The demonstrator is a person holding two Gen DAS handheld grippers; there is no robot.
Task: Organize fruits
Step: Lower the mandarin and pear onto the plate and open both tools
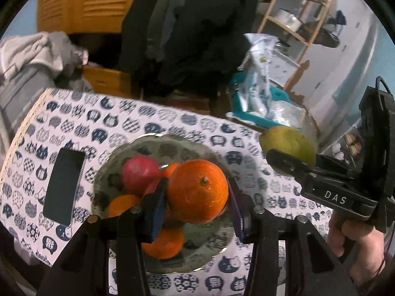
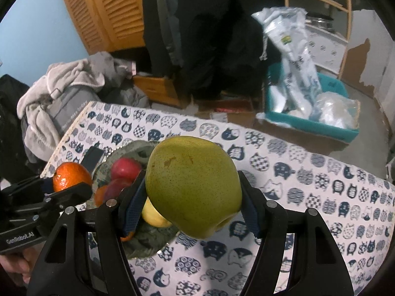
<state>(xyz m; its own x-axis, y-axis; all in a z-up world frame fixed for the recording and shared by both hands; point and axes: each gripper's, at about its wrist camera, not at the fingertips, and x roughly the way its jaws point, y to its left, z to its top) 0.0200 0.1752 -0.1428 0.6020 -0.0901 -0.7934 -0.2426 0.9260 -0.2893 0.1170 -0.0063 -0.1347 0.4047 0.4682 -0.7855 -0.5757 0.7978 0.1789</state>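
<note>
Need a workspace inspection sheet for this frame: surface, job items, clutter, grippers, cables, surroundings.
Surface: table under a cat-print cloth.
Job's things: glass plate with a red apple, oranges and a yellow fruit; orange and green pear held above it.
Clutter: dark phone left of the plate.
Grippers: left gripper shut on the orange; right gripper shut on the pear.
Cables: black loop on the right gripper's body.
Surroundings: teal bin of plastic bags, hanging dark clothes, wooden shelf, louvred door.
</note>
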